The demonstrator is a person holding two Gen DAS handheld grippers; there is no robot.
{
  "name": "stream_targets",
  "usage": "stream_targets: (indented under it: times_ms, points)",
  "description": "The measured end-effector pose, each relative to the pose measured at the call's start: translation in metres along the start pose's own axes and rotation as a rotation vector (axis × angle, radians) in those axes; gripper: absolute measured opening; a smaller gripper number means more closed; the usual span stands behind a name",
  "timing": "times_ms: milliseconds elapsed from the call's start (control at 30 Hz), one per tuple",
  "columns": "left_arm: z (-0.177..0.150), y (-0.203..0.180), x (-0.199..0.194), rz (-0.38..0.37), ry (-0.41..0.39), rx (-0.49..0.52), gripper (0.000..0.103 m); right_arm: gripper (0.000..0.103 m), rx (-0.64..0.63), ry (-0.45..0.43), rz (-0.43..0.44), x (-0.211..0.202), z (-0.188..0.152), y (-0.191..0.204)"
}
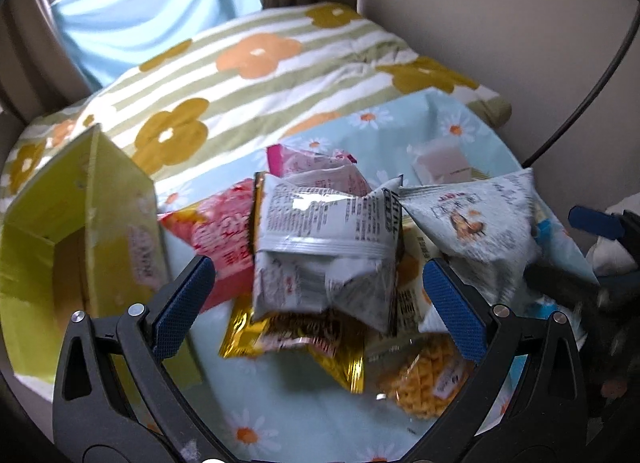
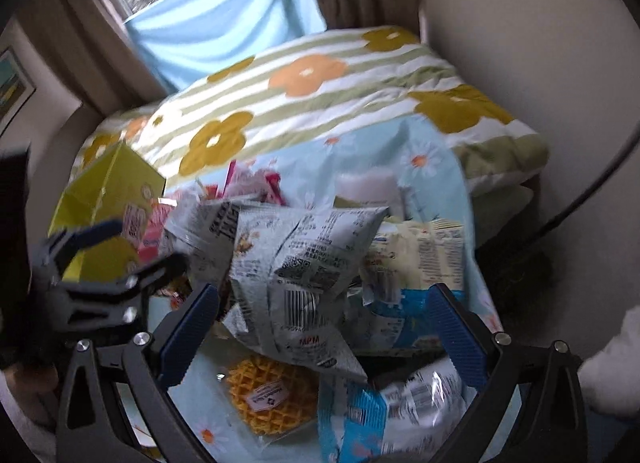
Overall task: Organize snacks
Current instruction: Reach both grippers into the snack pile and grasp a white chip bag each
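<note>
A pile of snack packets lies on a light blue daisy cloth. In the left wrist view my left gripper is open around a crumpled silver-white packet at the top of the pile, without gripping it. A red packet, a gold packet and a waffle snack lie around it. An open yellow-green box stands at the left. In the right wrist view my right gripper is open around another silver-white packet. The waffle snack and a blue-white packet lie below.
A striped flower quilt covers the bed behind the pile. A wall rises at the right, with a dark cable along it. The left gripper shows at the left of the right wrist view. A pale wrapped block lies at the back.
</note>
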State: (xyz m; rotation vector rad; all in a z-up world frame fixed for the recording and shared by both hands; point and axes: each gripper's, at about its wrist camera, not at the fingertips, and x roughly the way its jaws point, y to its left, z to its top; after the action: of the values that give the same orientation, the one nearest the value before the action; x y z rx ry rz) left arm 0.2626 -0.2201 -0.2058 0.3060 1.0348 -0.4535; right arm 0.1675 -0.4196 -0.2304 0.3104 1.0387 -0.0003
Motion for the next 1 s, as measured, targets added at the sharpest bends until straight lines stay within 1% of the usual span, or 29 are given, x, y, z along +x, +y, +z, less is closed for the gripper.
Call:
stream_targets:
  times_ms: [100,133,300,367,500,633,700,733,833,867,967,1000]
  points:
    - [0.006,-0.001,0.02,-0.008,0.053,-0.009,0.102,0.102,-0.05,0.026,0.023,0.014,-0.002,0.004]
    - [0.007,-0.002,0.025,0.001,0.064,-0.005,0.102,0.102,-0.058,0.027,0.02,0.016,-0.002,0.004]
    - [0.01,-0.004,0.044,0.014,0.101,0.011,0.102,0.102,-0.174,0.004,0.004,0.026,0.002,0.009]
    - [0.011,-0.005,0.052,0.014,0.119,0.024,0.102,0.101,-0.203,0.007,0.002,0.03,0.004,0.01]
    - [0.013,-0.006,0.063,-0.006,0.141,0.041,0.102,0.1,-0.208,0.023,-0.003,0.037,0.006,0.007]
    - [0.014,-0.006,0.067,-0.025,0.151,0.053,0.099,0.1,-0.223,0.026,0.001,0.042,0.006,0.008]
    - [0.014,-0.007,0.068,-0.037,0.15,0.063,0.095,0.099,-0.232,0.027,0.001,0.043,0.005,0.009]
    - [0.014,-0.007,0.068,-0.047,0.152,0.066,0.089,0.099,-0.231,0.027,0.001,0.043,0.005,0.009]
    - [0.015,-0.007,0.068,-0.058,0.156,0.076,0.085,0.099,-0.235,0.028,-0.002,0.044,0.005,0.01]
    - [0.015,-0.006,0.068,-0.053,0.155,0.076,0.078,0.099,-0.235,0.029,-0.003,0.044,0.005,0.01]
    - [0.017,-0.001,0.067,-0.072,0.16,0.059,0.074,0.095,-0.238,0.031,-0.006,0.044,0.006,0.011]
    - [0.017,0.001,0.067,-0.078,0.159,0.054,0.074,0.091,-0.241,0.029,-0.009,0.044,0.006,0.012]
